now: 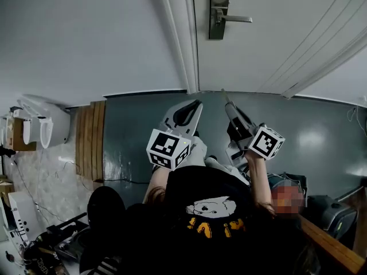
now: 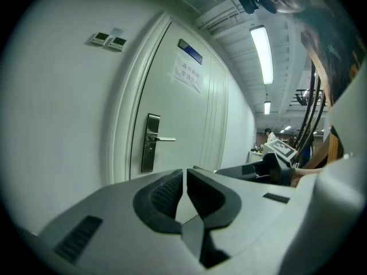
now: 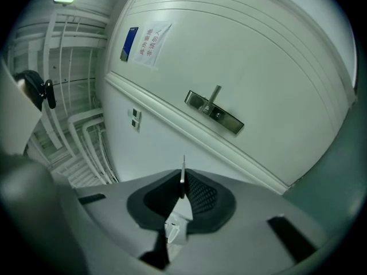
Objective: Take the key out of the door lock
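Note:
The white door carries a metal lock plate (image 1: 218, 13) with a lever handle (image 1: 236, 19); the lock plate also shows in the left gripper view (image 2: 150, 143) and the right gripper view (image 3: 215, 112). Both grippers hang low, well back from the door. My right gripper (image 1: 225, 103) (image 3: 183, 183) is shut on a thin metal key (image 3: 183, 169), whose blade sticks out past the pads, edge-on. My left gripper (image 1: 195, 106) (image 2: 184, 183) is shut with nothing between its pads. No key can be made out in the lock.
Dark teal floor (image 1: 137, 125) runs up to the door. A wooden slatted mat (image 1: 92, 136) and a white appliance (image 1: 46, 128) lie at the left, cables and boxes at the lower left. A dark bag (image 1: 332, 213) sits at the right.

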`<act>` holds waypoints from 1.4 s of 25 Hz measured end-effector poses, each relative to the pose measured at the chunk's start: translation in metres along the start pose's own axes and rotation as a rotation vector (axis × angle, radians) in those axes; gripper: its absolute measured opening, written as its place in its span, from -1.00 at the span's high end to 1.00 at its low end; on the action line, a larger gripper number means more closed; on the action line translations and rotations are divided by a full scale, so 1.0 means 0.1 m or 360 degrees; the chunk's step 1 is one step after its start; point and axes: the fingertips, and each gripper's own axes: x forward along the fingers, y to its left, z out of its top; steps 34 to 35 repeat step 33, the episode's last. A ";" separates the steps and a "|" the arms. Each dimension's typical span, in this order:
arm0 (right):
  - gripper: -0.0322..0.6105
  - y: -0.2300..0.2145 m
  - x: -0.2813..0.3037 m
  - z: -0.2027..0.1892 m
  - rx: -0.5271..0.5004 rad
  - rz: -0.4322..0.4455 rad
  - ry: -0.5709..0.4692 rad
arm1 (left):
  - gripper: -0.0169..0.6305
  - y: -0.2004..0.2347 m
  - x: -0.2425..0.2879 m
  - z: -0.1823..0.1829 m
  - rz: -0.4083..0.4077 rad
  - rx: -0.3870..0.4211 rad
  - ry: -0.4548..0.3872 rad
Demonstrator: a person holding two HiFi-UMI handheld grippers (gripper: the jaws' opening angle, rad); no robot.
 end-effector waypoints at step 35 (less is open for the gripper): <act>0.84 0.14 -0.53 -0.32 -0.0184 0.0007 0.0055 | 0.87 -0.49 -0.29 -0.20 -0.0034 0.0039 0.0007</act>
